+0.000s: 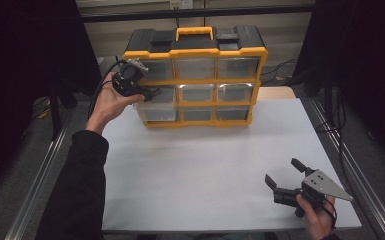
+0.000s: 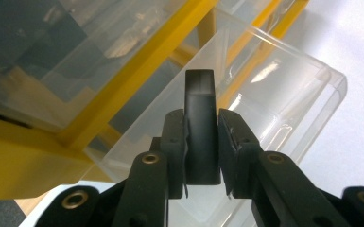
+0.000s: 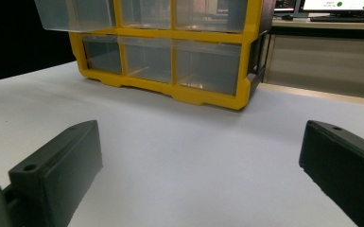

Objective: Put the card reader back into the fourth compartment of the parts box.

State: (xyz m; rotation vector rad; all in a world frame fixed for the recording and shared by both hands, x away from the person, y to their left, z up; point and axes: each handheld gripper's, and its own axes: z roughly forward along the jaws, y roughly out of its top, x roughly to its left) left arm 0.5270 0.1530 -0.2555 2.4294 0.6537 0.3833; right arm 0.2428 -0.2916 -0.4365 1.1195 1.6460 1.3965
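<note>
High view: dim overall, with the left and right edges of the frame nearly black; the white table is evenly lit in a cool tone, and small glare spots sit on the clear drawer fronts of the yellow organizer at upper centre. Left gripper view: brighter toward the upper right, with streaky reflections on the clear drawer; the nearest parts at the bottom are soft. Right gripper view: black upper left corner, foreground out of focus, organizer sharp, and bright screens at upper right.
</note>
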